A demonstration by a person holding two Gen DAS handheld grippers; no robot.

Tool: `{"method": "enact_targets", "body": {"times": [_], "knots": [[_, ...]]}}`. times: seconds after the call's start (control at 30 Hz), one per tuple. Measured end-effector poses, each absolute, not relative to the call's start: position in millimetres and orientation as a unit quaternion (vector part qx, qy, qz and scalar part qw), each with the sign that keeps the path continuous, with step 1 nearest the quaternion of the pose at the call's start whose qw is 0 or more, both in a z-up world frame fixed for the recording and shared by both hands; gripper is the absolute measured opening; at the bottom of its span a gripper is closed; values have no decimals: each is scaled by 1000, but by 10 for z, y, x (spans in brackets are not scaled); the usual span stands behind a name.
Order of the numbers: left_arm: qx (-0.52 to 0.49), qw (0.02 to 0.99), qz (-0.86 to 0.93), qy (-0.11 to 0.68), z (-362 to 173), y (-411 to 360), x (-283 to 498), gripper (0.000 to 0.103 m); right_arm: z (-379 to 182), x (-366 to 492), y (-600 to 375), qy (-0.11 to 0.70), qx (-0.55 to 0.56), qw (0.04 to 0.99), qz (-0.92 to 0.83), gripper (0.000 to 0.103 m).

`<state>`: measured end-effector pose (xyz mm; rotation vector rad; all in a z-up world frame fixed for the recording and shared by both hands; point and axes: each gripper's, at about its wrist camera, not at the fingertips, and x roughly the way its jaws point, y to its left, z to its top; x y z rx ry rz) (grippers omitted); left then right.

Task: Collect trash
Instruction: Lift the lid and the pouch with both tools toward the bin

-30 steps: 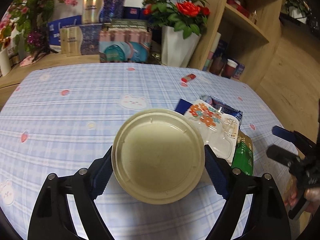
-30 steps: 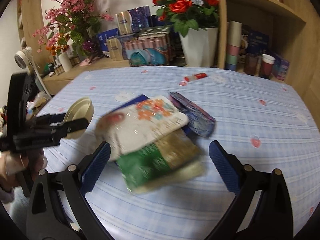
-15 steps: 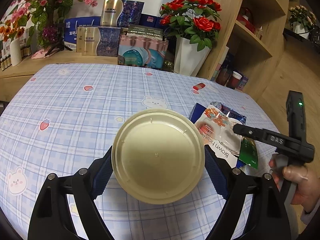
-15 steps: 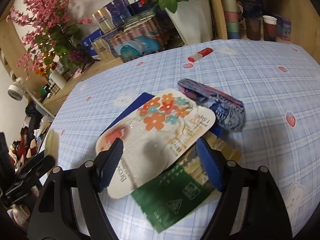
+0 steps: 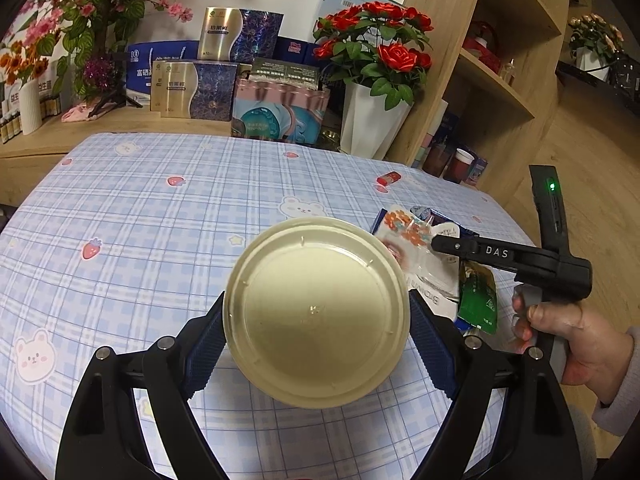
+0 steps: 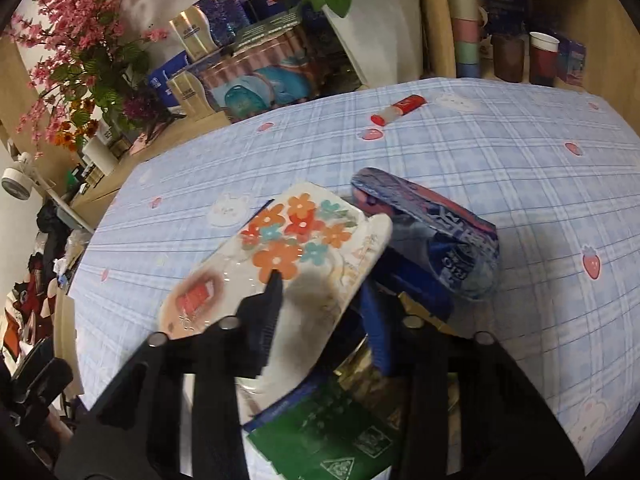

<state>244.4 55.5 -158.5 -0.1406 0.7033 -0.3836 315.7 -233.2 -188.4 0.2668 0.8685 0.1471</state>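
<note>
The left gripper [image 5: 316, 330] holds a cream bowl [image 5: 316, 312] upside down above the tablecloth [image 5: 160, 216], its blue pads pressed on the bowl's two sides, so it is clamped on a wide thing rather than spread free.

The trash lies in one heap just to the right of the bowl: a white flowered packet [image 6: 280, 264] on top; a green packet [image 6: 332, 436] under its near end; a dark blue wrapper [image 6: 436, 236] touching its far right edge; a gold packet [image 6: 420, 316] partly hidden beneath.

The right gripper [image 6: 320, 300] has just been closing, and its jaws now stand narrow around the near end of the flowered packet; one black finger [image 6: 264, 312] lies on the packet's top face, the blue-padded one [image 6: 374, 320] sits at its lifted right edge; the packet curls up between them, pinched.

In the left wrist view a hand [image 5: 568, 340] in a pale sleeve grips the right gripper's handle, right of the bowl.

A small red tube [image 6: 398, 110] lies alone well beyond the heap, towards the far edge of the cloth; behind it stands a white vase [image 5: 372, 124] of red roses.
</note>
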Motion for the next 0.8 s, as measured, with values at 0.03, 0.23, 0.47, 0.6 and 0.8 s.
{"method": "enact_targets", "body": {"times": [0.03,0.23,0.47,0.6,0.8], "knots": [[-69,919,-186,341,-1571,565,2432,82,-1850,3133,-2315,415,122,899,71,32],[-69,927,-179,322,-1403,650,2291,82,-1623,2948,-2236,384,90,916,76,29],[-59,931,-177,313,-1227,664,2087,82,-1329,2672,-2248,357,84,927,77,29],[-54,935,-178,302,-1105,662,1950,82,-1143,2489,-2269,338,74,935,78,29],[-50,938,-181,290,-950,656,1757,82,-936,2271,-2280,320,61,942,79,29]]}}
